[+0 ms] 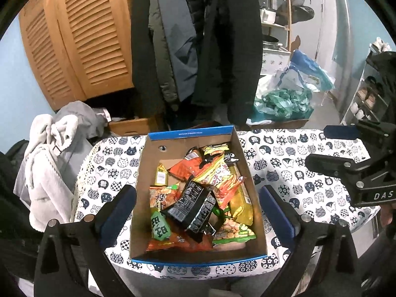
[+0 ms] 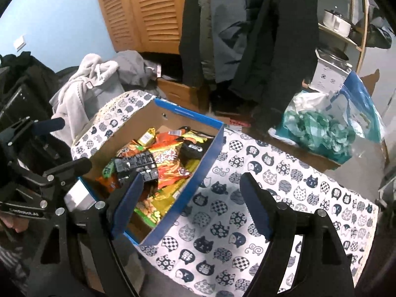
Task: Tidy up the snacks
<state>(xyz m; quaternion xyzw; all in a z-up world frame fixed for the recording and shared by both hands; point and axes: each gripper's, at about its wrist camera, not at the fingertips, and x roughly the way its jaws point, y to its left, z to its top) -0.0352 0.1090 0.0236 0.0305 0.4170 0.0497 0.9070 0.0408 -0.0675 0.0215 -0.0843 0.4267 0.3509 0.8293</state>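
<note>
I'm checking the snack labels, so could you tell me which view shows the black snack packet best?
The left wrist view: the black snack packet lies face-up atop the pile in the cardboard box, unobstructed. In the right wrist view it appears smaller, partly behind a gripper finger.

From the left wrist camera I can read the white letters "DAS" on the black body of the right tool [image 1: 346, 148], cut off at the picture's edge. From the right wrist camera I make out small white print on the left tool [image 2: 61, 143] that looks like "GenRobot.AI", though the first letters are unclear. The snack packets [image 1: 198, 193] in the cardboard box [image 1: 153, 163] carry Chinese characters and fine print too small for me to read, as is the line on the box's blue rim.
</note>
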